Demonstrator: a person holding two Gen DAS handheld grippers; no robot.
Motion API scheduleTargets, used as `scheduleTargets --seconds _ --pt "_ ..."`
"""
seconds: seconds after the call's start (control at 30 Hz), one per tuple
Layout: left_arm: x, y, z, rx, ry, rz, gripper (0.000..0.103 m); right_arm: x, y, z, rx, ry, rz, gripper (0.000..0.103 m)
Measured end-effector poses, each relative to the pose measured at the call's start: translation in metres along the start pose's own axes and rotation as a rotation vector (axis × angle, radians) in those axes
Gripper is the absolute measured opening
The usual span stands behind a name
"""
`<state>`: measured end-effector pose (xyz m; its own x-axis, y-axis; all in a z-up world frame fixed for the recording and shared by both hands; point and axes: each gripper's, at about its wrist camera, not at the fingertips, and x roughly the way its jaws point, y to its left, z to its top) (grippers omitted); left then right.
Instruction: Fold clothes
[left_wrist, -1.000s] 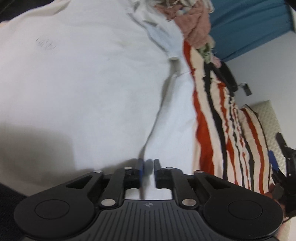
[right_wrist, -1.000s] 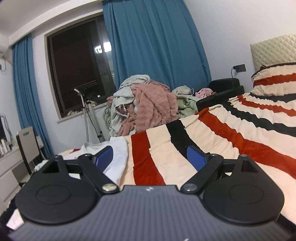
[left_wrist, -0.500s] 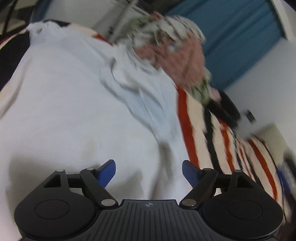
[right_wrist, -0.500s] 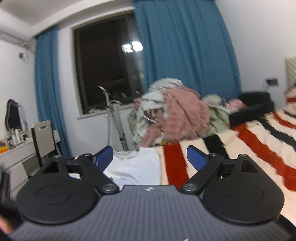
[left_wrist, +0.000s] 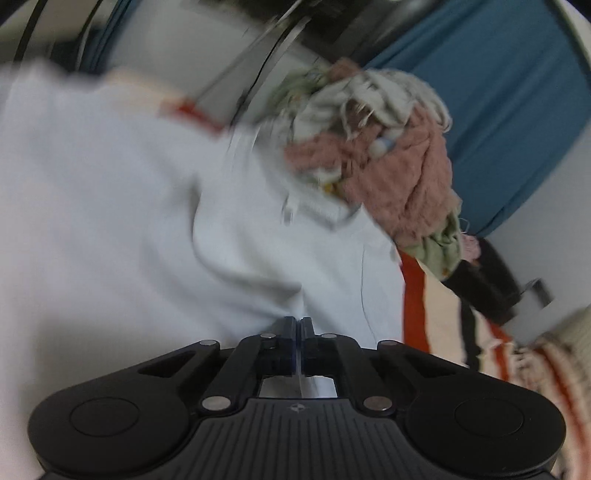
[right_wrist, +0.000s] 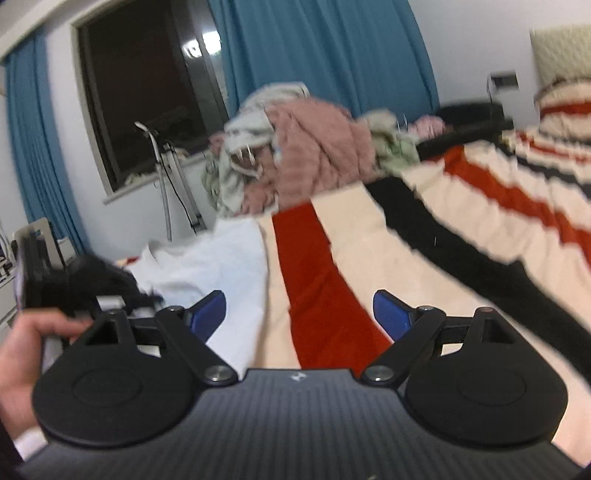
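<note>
1. Left claw (left_wrist: 296, 326): jaws drawn fully together, having just been closing. Pale fabric of the white garment (left_wrist: 147, 221) lies directly ahead of and beneath the tips, and a strip of light material shows behind the pads; whether cloth is actually pinched between them cannot be told from this blurred view.
2. White garment, left wrist view: spread wide over the bed, filling the field ahead and to the left of the left claw, with a soft fold running up from the claw tips.
3. Right claw (right_wrist: 299, 312): jaws standing wide apart, blue pads (right_wrist: 208, 308) clear of any cloth, nothing between them.
4. Striped blanket (right_wrist: 406, 236): cream with red and black bands, lying under and ahead of the right claw and running off to its right.
5. White garment (right_wrist: 214, 258), right wrist view: ahead and to the left of the right claw, just beyond its left pad, lying on the blanket.
6. Clothes heap (right_wrist: 295, 155): pink, cream and green items piled beyond both claws, well apart from them, before the blue curtain (right_wrist: 325, 48).
7. Hand (right_wrist: 26, 350): at the left of the right claw, gripping the other tool's handle.
</note>
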<state>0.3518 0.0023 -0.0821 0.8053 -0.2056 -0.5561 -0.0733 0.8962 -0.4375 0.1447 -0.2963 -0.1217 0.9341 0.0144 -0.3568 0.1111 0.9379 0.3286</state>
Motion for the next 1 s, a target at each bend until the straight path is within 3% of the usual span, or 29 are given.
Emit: scheduleTargets --seconds 0.13,0.23,0.37,0.5,0.63,0.8,1.0 --pt "0.018 -0.006 0.008 0.136 -0.003 0.157 0.002 0.008 -0.005 -0.002 0.032 -0.019 0.012 0.088" --pt "0.025 -0.003 0.001 0.174 0.042 0.133 0.006 0.017 -0.002 -0.001 0.009 -0.01 0.025 0.088" --pt "0.007 -0.001 -0.014 0.171 0.069 0.089 0.038 0.016 -0.003 -0.002 0.022 -0.001 0.031 0.088" --pt "-0.046 0.005 -0.039 0.13 0.132 -0.011 0.048 0.012 -0.001 0.001 0.008 -0.014 0.036 0.088" --pt "-0.12 0.023 -0.088 0.002 0.186 -0.104 0.062 0.002 0.004 0.006 -0.009 -0.038 0.047 0.088" --pt "-0.2 0.038 -0.155 -0.012 0.266 -0.132 0.063 -0.024 0.012 0.015 -0.035 -0.09 0.076 0.088" --pt "-0.24 0.05 -0.202 -0.007 0.4 -0.157 0.063 -0.057 0.022 0.019 -0.069 -0.1 0.107 0.088"
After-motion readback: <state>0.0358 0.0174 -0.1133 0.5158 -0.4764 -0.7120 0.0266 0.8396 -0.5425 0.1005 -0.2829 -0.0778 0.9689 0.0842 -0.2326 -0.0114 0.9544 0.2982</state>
